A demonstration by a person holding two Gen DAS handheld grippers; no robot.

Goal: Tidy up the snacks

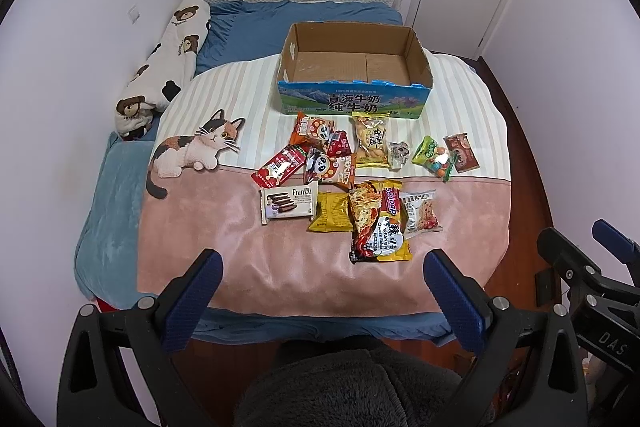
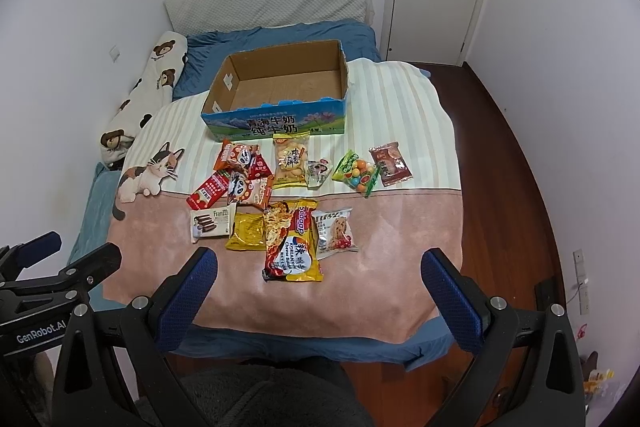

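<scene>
Two hand-held grippers are mine here: the left hand-held gripper (image 1: 322, 287) and the right hand-held gripper (image 2: 320, 287) both hover over the foot of the bed (image 1: 248, 27), each with its blue pads spread wide apart and nothing between them. The snacks lie ahead at twelve o'clock, scattered on the cat-print blanket (image 1: 192, 227), well apart from both sets of fingers. Nearest to me is the yellow Sedaap noodle pack (image 2: 294, 243), just past my right fingertips at about eleven o'clock. A yellow packet (image 2: 245, 233) touches its left edge, and the Franzzi wafer box (image 2: 211, 223) lies at nine o'clock of that. A white cookie pouch (image 2: 334, 233) sits at three o'clock of the noodles. Farther off lie panda-print bags (image 1: 320, 147), a biscuit bag (image 1: 372, 141), a green candy bag (image 1: 434, 157) and a brown packet (image 1: 461, 153). Beyond them all, at twelve o'clock, stands the open cardboard box (image 1: 352, 99), with only bare cardboard showing inside.
</scene>
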